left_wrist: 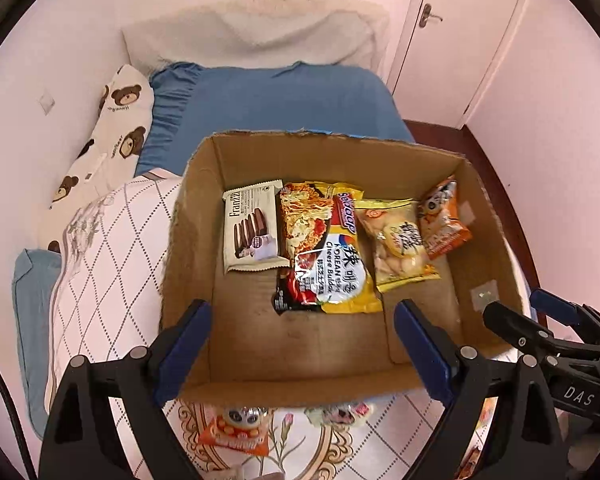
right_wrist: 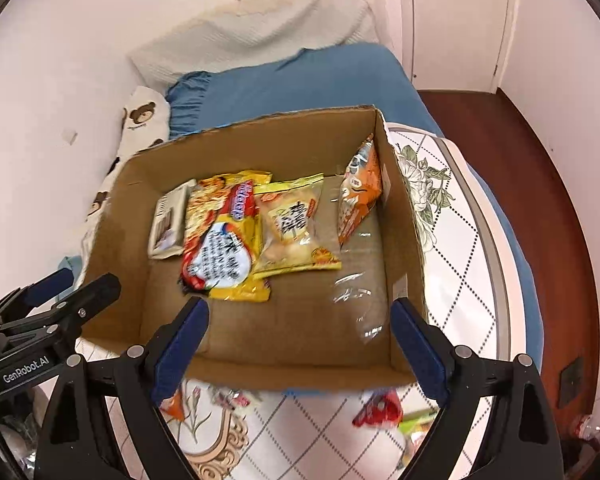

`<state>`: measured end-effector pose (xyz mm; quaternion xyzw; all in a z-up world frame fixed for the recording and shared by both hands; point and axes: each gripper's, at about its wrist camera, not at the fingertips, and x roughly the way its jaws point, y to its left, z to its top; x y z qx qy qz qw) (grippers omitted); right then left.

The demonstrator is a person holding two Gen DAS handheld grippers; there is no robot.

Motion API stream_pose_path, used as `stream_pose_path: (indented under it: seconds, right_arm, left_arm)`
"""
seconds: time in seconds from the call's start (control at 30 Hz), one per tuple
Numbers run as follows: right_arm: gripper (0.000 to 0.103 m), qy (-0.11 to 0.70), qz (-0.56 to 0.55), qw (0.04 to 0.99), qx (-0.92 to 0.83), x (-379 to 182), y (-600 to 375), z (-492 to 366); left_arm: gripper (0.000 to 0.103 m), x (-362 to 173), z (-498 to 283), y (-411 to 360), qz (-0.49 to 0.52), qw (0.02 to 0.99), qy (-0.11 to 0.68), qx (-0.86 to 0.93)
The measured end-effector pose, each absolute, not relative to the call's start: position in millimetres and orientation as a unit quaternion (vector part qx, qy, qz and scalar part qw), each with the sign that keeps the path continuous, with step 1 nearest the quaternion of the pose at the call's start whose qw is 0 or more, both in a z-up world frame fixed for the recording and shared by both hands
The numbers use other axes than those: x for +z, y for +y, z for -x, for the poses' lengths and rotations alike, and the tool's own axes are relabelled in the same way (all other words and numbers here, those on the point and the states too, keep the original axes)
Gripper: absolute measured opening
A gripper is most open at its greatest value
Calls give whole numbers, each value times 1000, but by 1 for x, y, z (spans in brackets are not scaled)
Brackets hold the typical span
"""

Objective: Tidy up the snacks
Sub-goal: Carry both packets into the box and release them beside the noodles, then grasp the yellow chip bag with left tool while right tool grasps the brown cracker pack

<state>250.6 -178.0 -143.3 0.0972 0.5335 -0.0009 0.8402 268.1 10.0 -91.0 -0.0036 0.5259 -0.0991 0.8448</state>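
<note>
**Four packets boxed, more waiting on the quilt**

Left wrist view: the left gripper (left_wrist: 302, 344) hovered over the near rim of the open brown cardboard box (left_wrist: 492, 248), jaws spread wide and holding nothing. Four snacks lay in a row on the box floor: a white chocolate-biscuit packet (left_wrist: 252, 228) at 9 o'clock, a yellow-and-red instant noodle bag (left_wrist: 328, 248) at centre, a clear-and-yellow bag of pale snacks (left_wrist: 396, 240), and a small orange packet (left_wrist: 442, 220) at 3 o'clock. Another orange packet (left_wrist: 240, 430) lay on the white patterned quilt (left_wrist: 112, 248) at 6 o'clock.

Right wrist view: the right gripper (right_wrist: 300, 344) also hung open and empty. A red packet (right_wrist: 380, 410) sat outside the box at 5 o'clock. Judging by these, the task was perhaps halfway done.
</note>
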Motion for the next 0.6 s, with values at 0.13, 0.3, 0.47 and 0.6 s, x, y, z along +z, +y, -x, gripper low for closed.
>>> stream_pose_path:
  seconds: [0.13,0.3,0.47,0.6]
  right_arm:
    - [94,516,-95,851,6,-124,-173,-225]
    - [94,490,-84,868,2,-105,-167,-198]
    - [94,469,-88,879,6,-86,-163,-174]
    - [94,465,-104,879,14,-78,-164,-157]
  left_arm:
    - [93,-74,-245,13,4,858,504,-100]
    - [93,-53,-216,17,2,873,478,-100]
    - [93,-34,-187,16,-3,883,458,-106]
    - [93,-24,-169,16,-2,886,452,-108]
